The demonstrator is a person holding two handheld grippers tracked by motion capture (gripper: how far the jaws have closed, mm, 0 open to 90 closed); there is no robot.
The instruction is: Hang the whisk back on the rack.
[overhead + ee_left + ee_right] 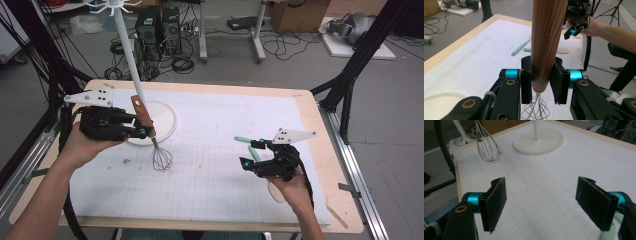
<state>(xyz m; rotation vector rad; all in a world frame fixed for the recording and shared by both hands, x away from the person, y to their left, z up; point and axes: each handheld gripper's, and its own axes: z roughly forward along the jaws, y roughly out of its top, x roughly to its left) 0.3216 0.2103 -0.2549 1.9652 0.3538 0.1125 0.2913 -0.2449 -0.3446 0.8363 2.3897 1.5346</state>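
Observation:
A whisk with a brown wooden handle (141, 115) and a wire head (162, 159) hangs nearly upright over the white gridded mat, its wires just above the mat. My left gripper (145, 131) is shut on the lower handle. In the left gripper view the handle (546, 42) is clamped between the pads at my left gripper (543, 82), and the wires (536, 110) show below. My right gripper (252, 155) hovers at the right of the mat, open and holding nothing. In the right gripper view my right gripper (544, 205) has its pads wide apart, and the whisk's wires (486, 147) hang far off.
A white stand with a round base (165, 120) and a tall pole (127, 50) rises just behind the whisk. A mint green utensil (245, 141) lies on the mat by the right gripper. A pale wooden utensil (275, 192) lies under the right hand. The wooden table edge (320, 130) borders the mat.

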